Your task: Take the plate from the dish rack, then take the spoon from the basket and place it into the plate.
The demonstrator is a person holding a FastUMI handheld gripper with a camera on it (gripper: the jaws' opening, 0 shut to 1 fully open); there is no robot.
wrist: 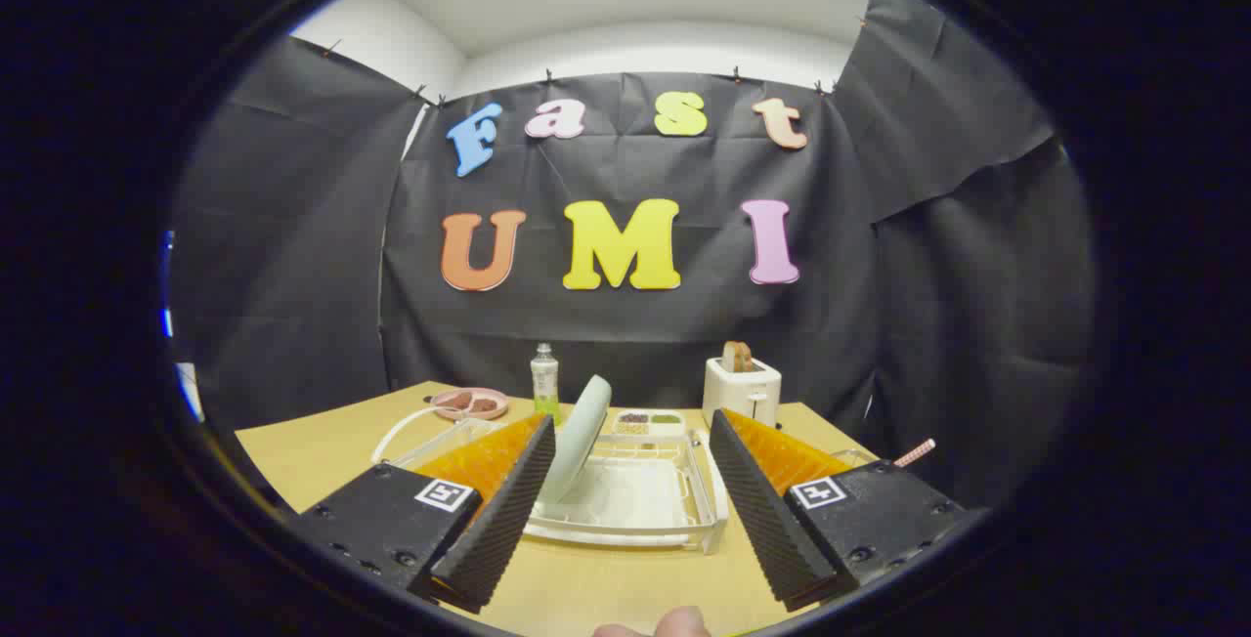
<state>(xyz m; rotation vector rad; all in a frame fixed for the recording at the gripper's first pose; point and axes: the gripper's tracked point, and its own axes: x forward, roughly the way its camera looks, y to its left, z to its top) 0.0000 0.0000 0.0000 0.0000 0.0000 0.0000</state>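
Tool (625,510) fingers stand wide apart, holding nothing, hovering low over the desk (313,461) and aimed at the dish rack (635,505) just ahead. In the rack the plate (579,437) stands on edge, leaning back and to the right, its face close beside the left finger and its rim running roughly along the fingers' line of travel. That is the relation to mind: the plate sits left of the gap's middle, so I judge the tool should shift slightly left to straddle the rim. I cannot pick out the spoon's basket with certainty; a toaster (742,388) and bottle (544,375) stand beyond
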